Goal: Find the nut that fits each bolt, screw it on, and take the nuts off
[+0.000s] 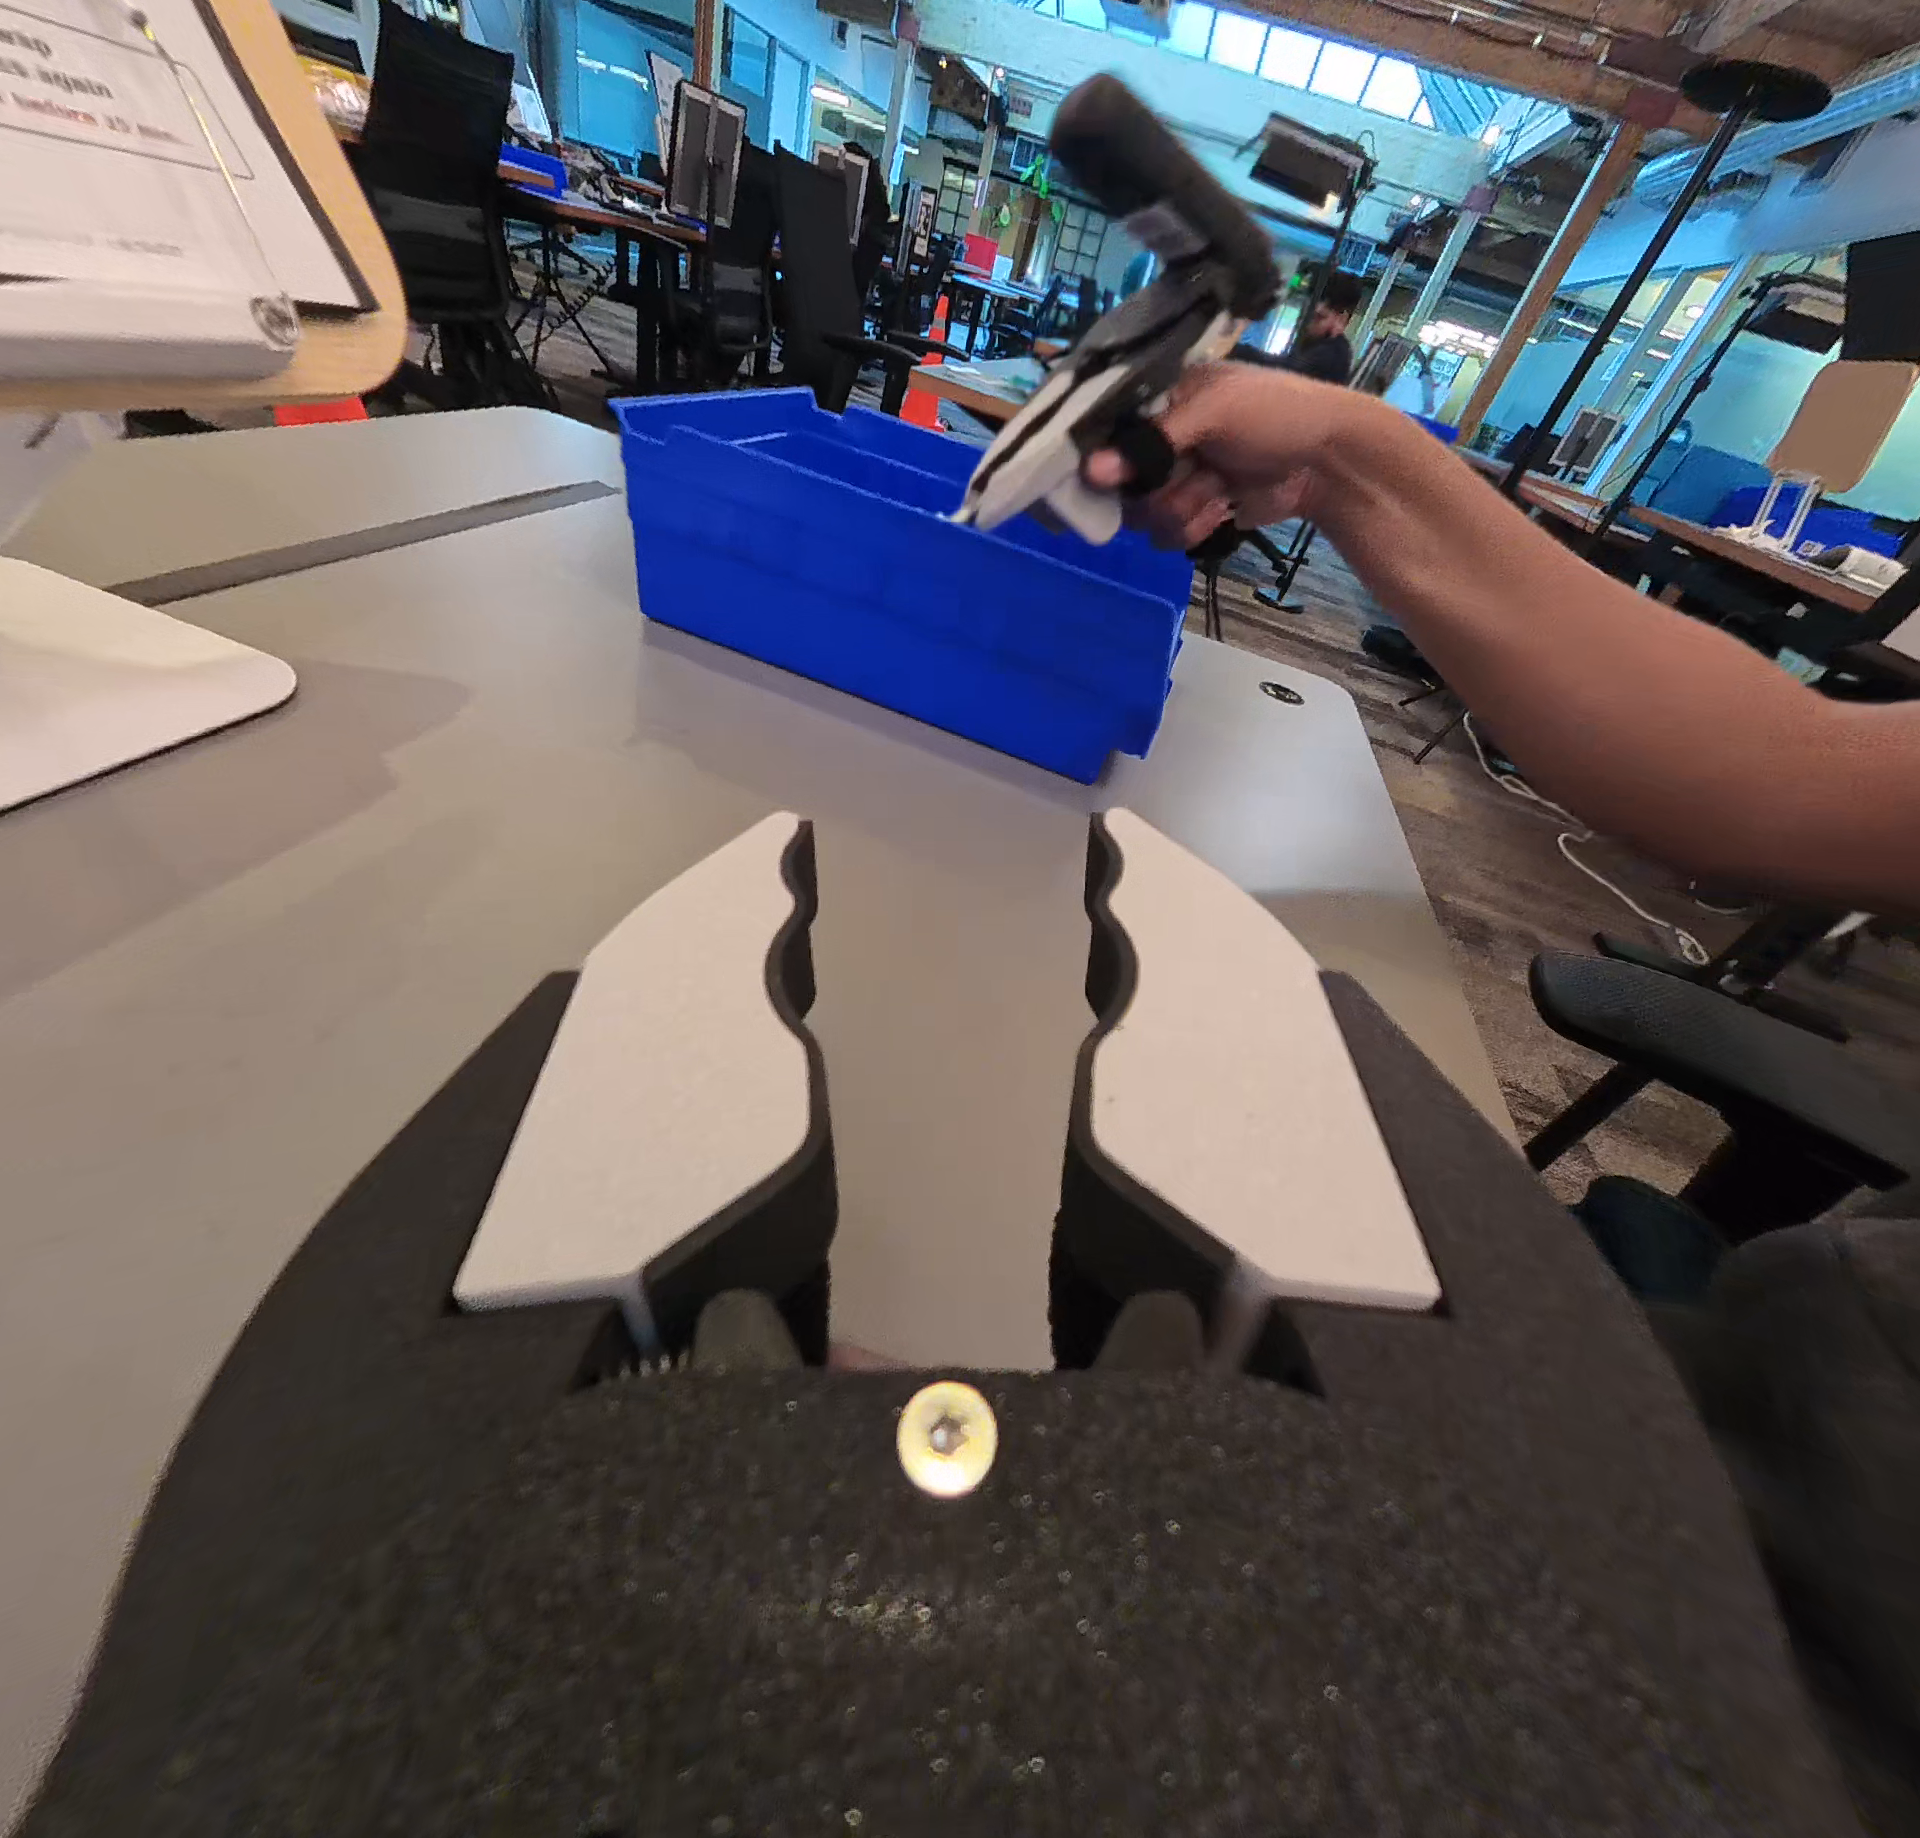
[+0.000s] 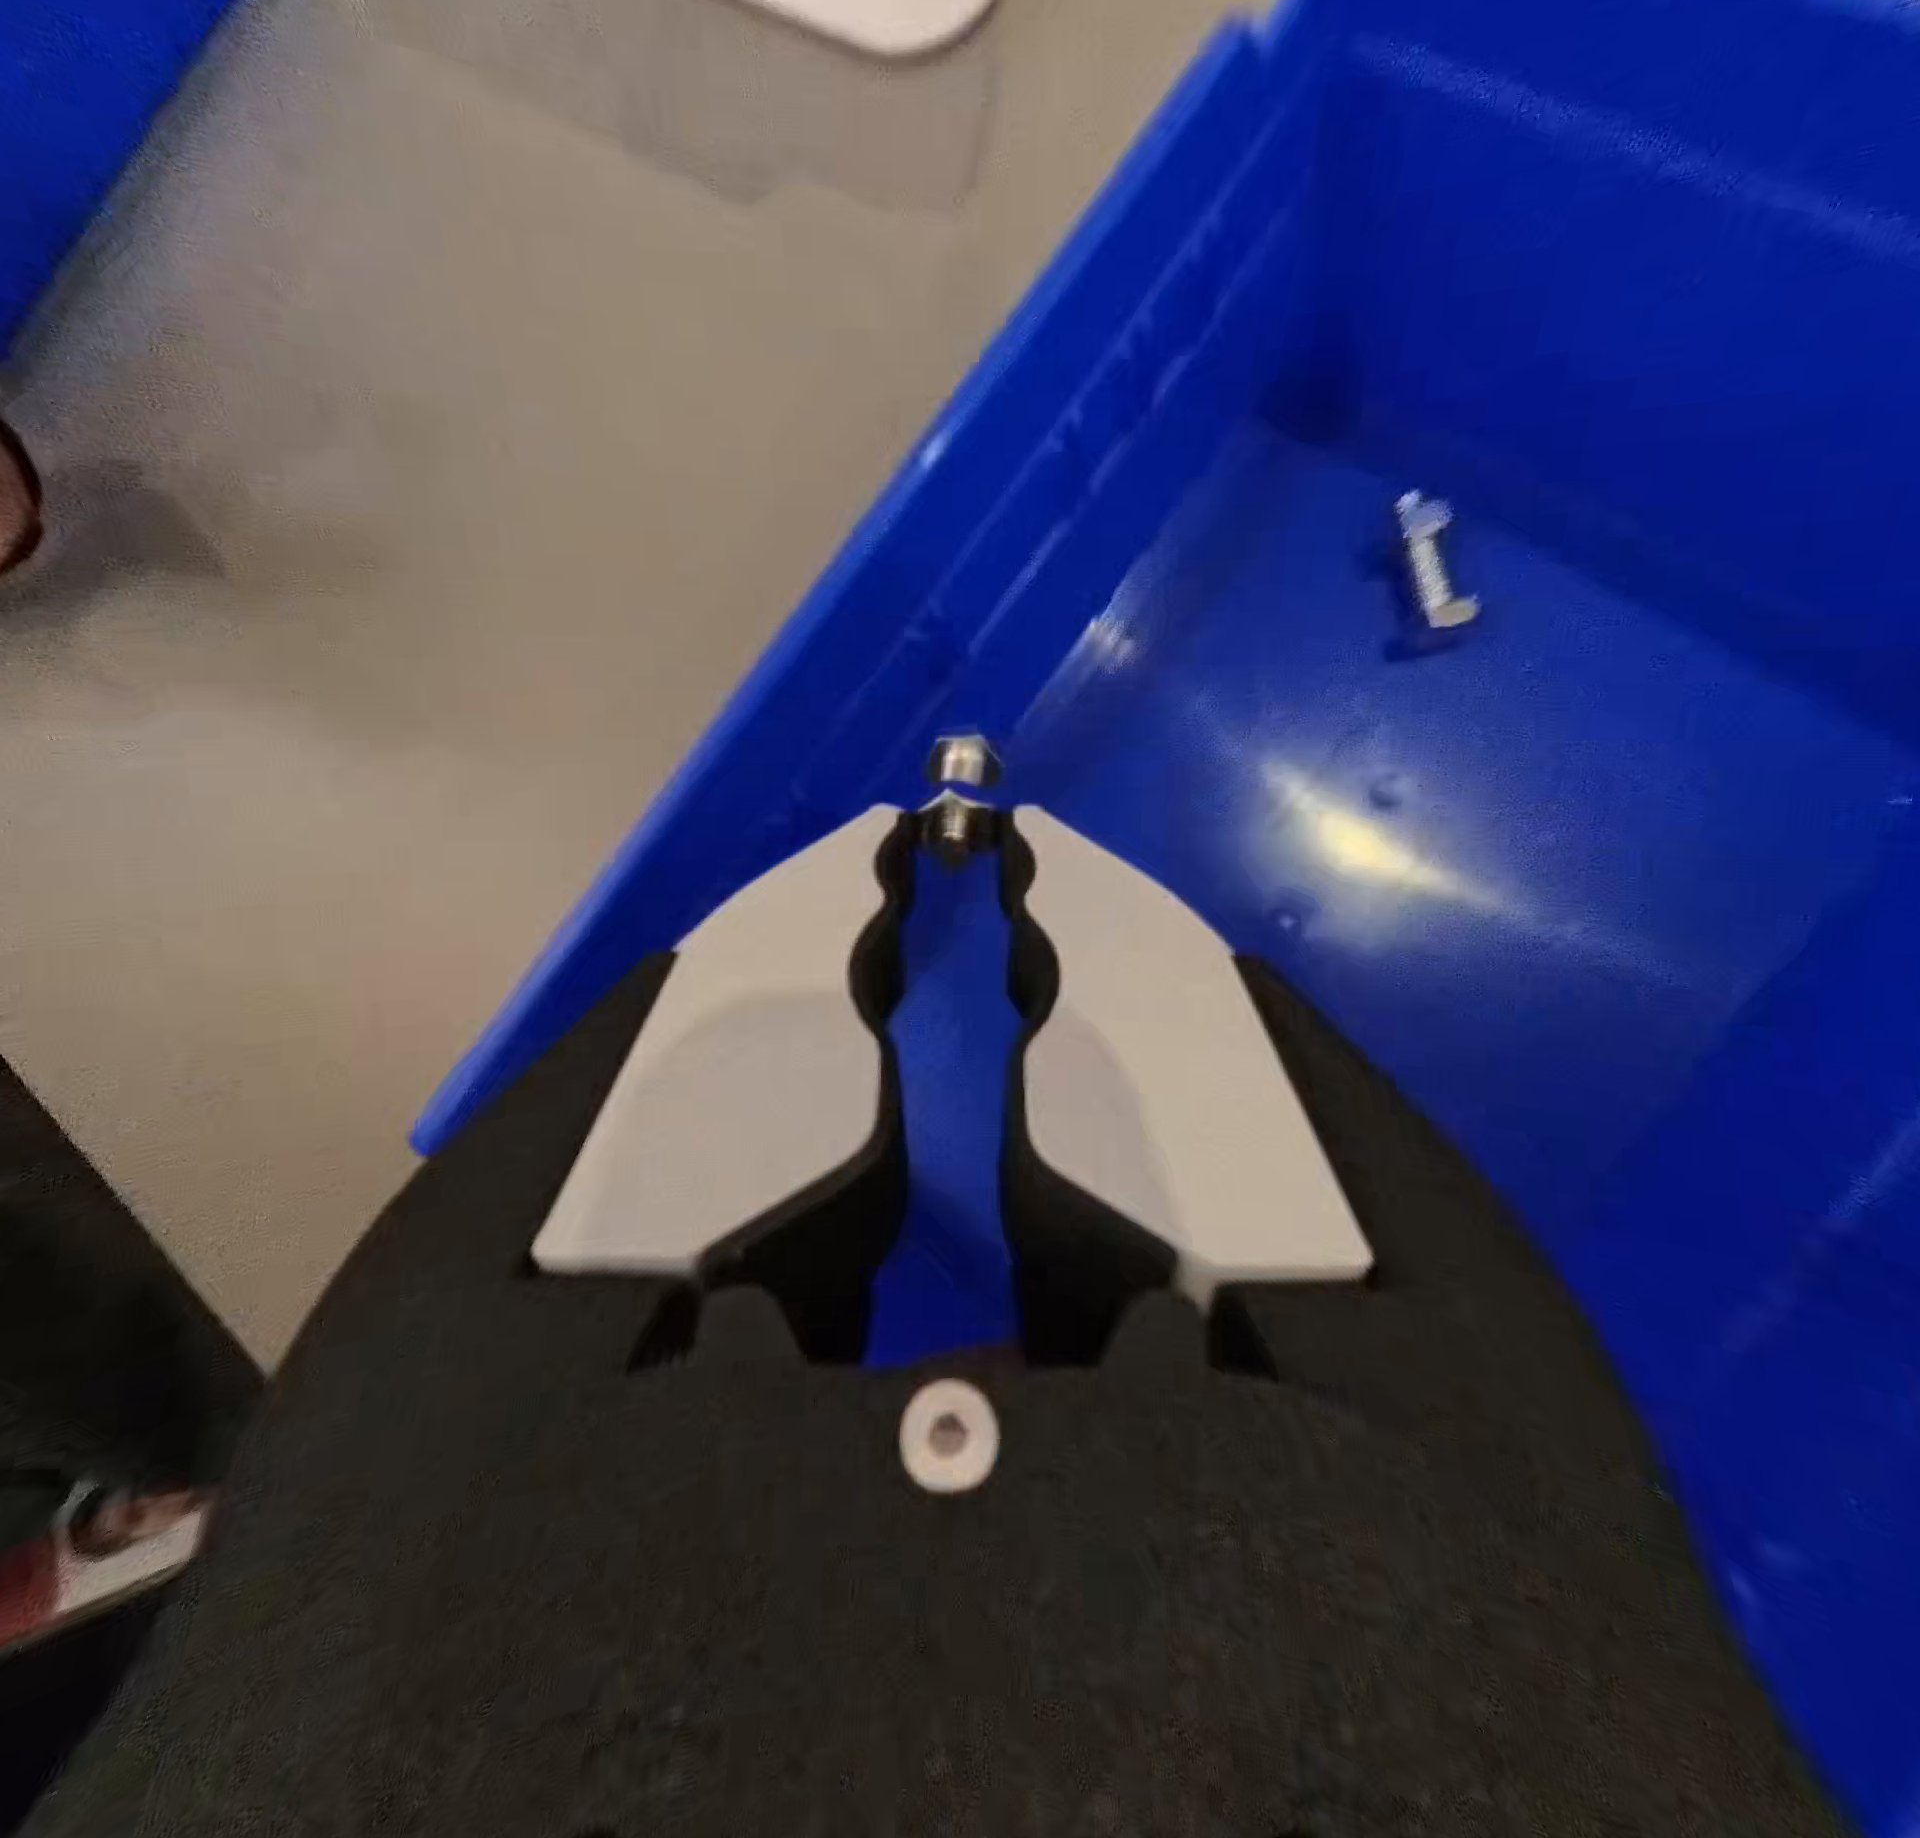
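Right gripper pinches a small metal fastener over the rim of the blue bin; left gripper is spread and empty.

The small metal fastener (image 2: 961, 801), silver and blurred so that bolt or nut cannot be told, sits clamped at the very tips of the right gripper (image 2: 958, 820), whose fingers are drawn in close on it, just above the near wall of the blue bin (image 2: 1091, 458). A second bolt (image 2: 1432, 575) lies loose on the bin floor, well apart from the tips. The bin stands on a grey table (image 1: 416, 905). The left gripper (image 1: 948, 832) hangs above bare table short of the bin, fingers wide apart, nothing between them. A white stand base (image 1: 114, 676) rests at the table's left.
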Motion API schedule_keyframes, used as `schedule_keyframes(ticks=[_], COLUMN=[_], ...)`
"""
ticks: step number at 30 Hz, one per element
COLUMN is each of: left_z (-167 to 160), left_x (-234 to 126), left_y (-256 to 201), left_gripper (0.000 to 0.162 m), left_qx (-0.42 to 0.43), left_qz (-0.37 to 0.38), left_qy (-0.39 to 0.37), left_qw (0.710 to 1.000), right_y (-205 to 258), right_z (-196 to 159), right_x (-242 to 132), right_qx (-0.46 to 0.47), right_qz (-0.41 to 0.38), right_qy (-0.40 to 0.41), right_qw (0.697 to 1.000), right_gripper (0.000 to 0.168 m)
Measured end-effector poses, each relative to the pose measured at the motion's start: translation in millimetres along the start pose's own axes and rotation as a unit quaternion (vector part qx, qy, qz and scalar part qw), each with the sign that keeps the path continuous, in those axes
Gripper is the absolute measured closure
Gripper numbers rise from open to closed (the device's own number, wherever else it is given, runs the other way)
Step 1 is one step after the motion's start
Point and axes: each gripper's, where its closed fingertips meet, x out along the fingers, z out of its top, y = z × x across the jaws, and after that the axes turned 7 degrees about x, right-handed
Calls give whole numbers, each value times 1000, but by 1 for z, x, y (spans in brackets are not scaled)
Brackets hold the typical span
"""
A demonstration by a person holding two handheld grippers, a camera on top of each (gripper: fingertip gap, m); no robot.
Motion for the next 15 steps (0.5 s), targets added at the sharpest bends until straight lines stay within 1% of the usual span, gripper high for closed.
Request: schedule_keyframes(ticks=[3, 5, 9, 14, 15], left_z=[-5, -4, -7, -11, -12], left_x=[0, 0, 0, 4, 4], left_y=[2, 2, 0, -4, -5], left_gripper=[113, 113, 113, 113, 113], left_qx=[-9, -13, -10, -6, -6], left_qz=[-2, -3, -6, -13, -15], left_qy=[13, 9, 17, 27, 29], left_qw=[1000, 1000, 1000, 1000, 999], right_y=[0, -6, -18, -27, -30], right_z=[-29, -41, -57, -68, -72], right_x=[30, 37, 42, 39, 38], right_qx=[39, 37, 47, 58, 57], right_qz=[37, 17, -7, -24, -33], right_qy=[90, 127, 169, 187, 192], right_qw=[994, 991, 984, 980, 979], right_gripper=[153, 153, 152, 152, 149])
